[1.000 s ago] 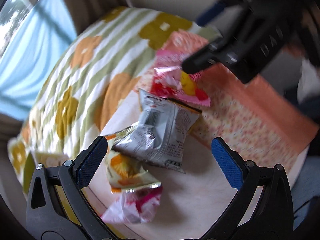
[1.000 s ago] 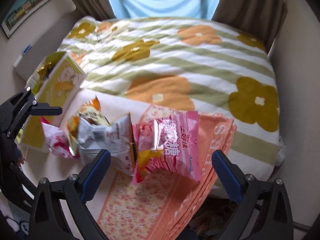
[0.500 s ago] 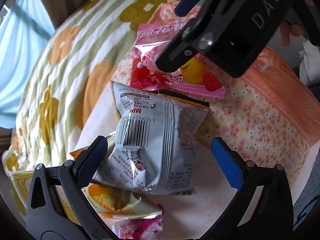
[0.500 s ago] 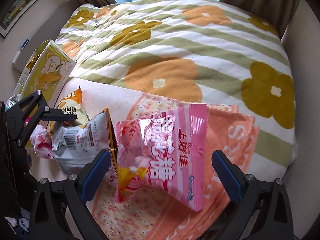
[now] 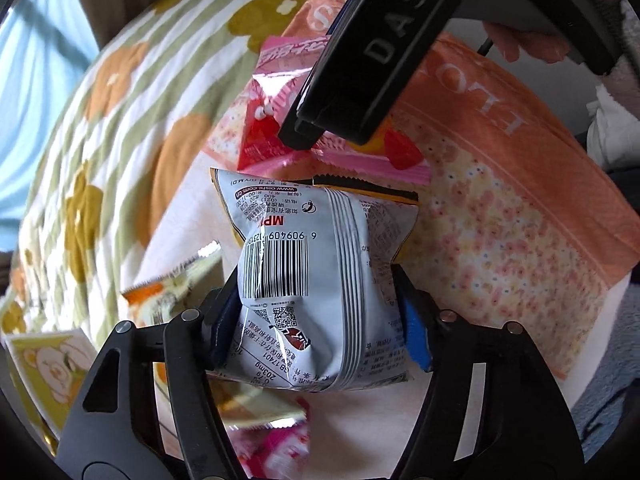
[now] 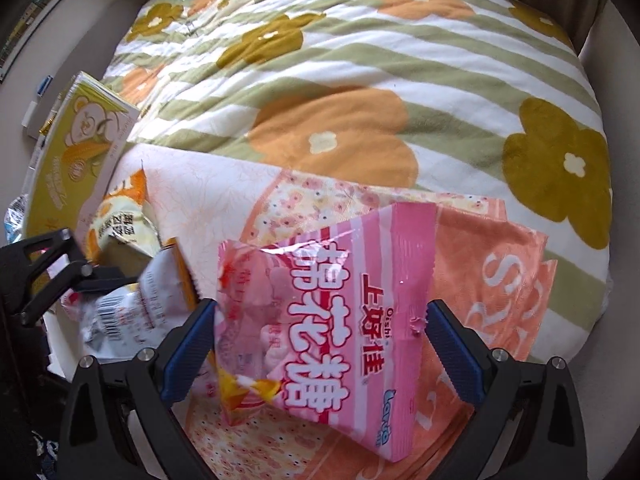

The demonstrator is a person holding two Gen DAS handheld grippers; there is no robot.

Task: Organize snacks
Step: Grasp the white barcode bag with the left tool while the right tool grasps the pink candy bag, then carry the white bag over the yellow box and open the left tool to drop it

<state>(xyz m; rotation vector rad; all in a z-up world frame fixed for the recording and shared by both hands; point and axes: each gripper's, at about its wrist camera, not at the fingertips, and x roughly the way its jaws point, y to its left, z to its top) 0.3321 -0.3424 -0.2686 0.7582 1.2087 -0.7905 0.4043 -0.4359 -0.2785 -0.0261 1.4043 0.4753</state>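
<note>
Left wrist view: the left gripper (image 5: 320,320) has just been closing and is now clenched on the silver snack bag (image 5: 316,280), so lifting seems next. The right gripper (image 6: 320,344) is kept released around the pink marshmallow bag (image 6: 332,320).

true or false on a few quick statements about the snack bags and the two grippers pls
1. The left gripper squeezes the silver snack bag. True; its jaws have just been closing.
2. The right gripper grips a yellow box. False: the pink marshmallow bag sits between its jaws.
3. The pink bag lies on an orange towel. True.
4. The silver bag shows a barcode. True.
5. The blanket is plain blue. False: striped, with flowers.
</note>
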